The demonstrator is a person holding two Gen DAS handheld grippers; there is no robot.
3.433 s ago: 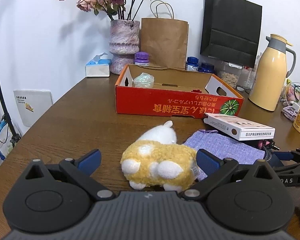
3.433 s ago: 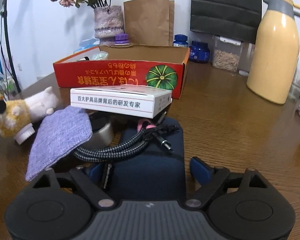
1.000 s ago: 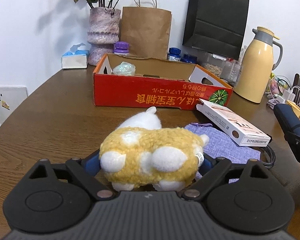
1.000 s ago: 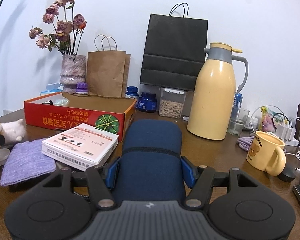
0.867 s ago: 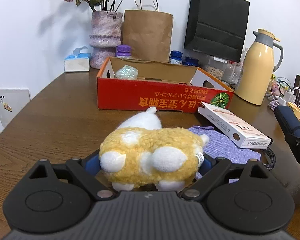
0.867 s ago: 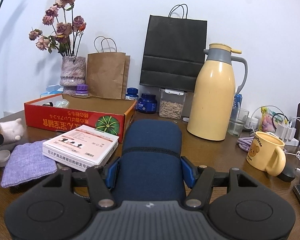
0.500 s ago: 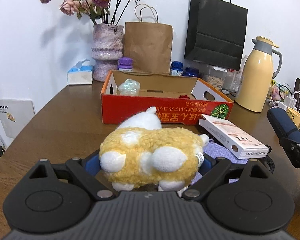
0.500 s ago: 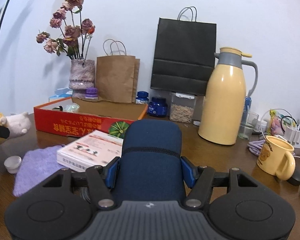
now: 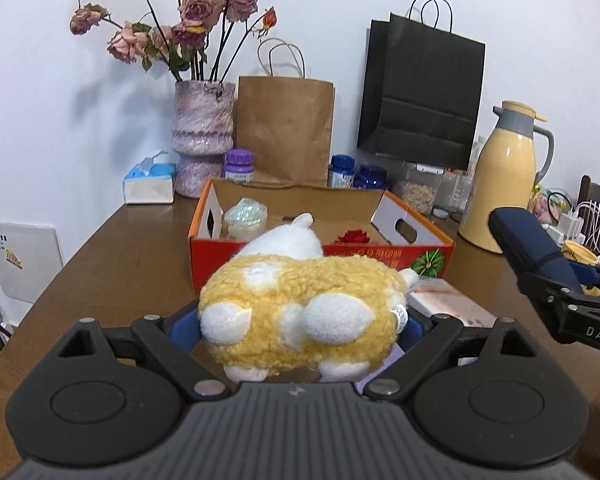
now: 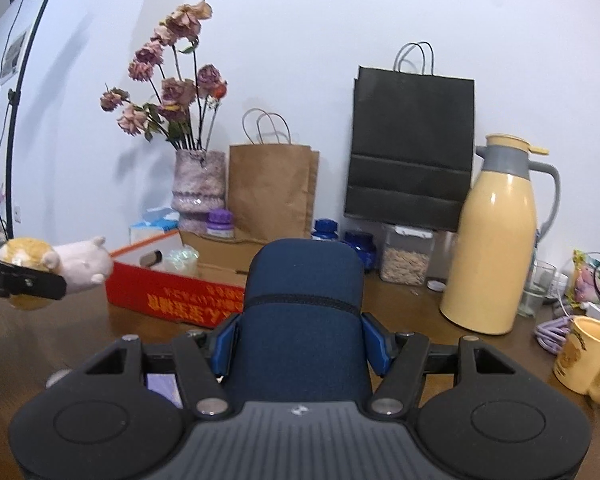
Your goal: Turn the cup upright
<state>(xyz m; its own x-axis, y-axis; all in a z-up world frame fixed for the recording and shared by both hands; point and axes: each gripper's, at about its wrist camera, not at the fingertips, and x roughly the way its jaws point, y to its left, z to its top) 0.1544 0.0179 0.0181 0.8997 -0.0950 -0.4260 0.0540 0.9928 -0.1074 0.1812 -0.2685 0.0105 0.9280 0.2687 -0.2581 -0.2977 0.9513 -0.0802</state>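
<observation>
A yellow-and-white plush toy (image 9: 300,312) is pinched by the left tongs (image 9: 300,332) above the desk (image 9: 120,264), while a navy fabric-covered cup (image 10: 304,320) is clamped in the right tongs (image 10: 302,344).

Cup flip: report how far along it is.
Done: nothing visible. No overturned cup shows in either view, and the yellow mug already stands upright. In hand: the left gripper is shut on a plush toy, the right gripper on a navy pouch. Left: free a gripper, find the cup and turn it upright.
</observation>
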